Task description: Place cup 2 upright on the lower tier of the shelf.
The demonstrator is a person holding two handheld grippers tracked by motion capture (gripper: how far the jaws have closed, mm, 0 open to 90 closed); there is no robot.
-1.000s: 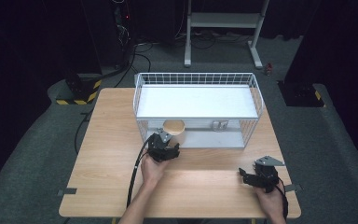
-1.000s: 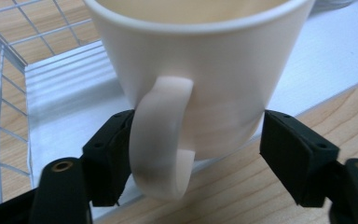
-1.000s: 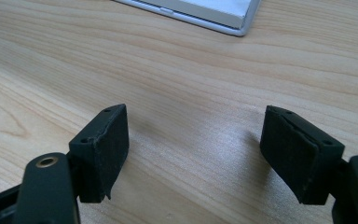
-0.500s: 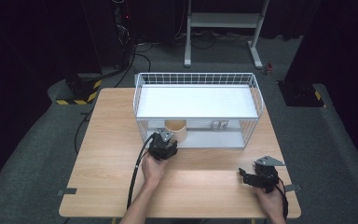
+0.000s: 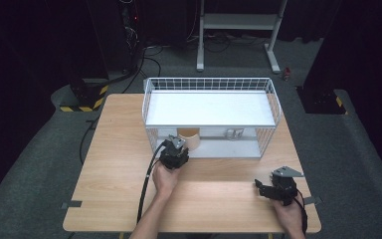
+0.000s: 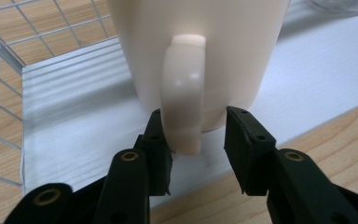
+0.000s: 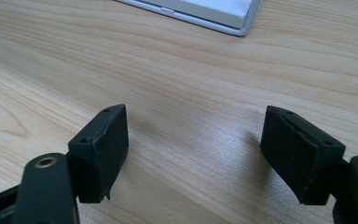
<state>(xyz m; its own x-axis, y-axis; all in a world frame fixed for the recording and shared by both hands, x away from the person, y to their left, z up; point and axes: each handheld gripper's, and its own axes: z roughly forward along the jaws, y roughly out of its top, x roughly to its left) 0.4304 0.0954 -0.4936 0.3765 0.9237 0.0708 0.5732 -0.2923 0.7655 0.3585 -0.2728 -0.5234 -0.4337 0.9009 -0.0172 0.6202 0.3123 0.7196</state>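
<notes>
You're at the grab step: your left gripper (image 5: 175,153) is at the open front of the rack (image 5: 272,97), with the mug (image 6: 200,56) sitting on the rack's lower white shelf, handle (image 6: 182,93) facing you. In the left gripper view the jaws have just been closing with the handle between them. The left pad (image 6: 161,140) looks like it's touching the handle, but the right one is still a bit off, so I'd call it not clamped yet. Next move, as I see it: finish the squeeze evenly on the handle, then draw the mug straight out under the upper shelf without tipping it.

Your right gripper (image 5: 273,188) just sits on the table (image 5: 104,164) near the right corner, jaws wide apart, nothing in them.

Hard to see: the mug's rim is cut off up close, and from above the upper shelf hides most of it. There's a clear glass thing (image 5: 235,133) farther right on the lower shelf, too blurry to name.
</notes>
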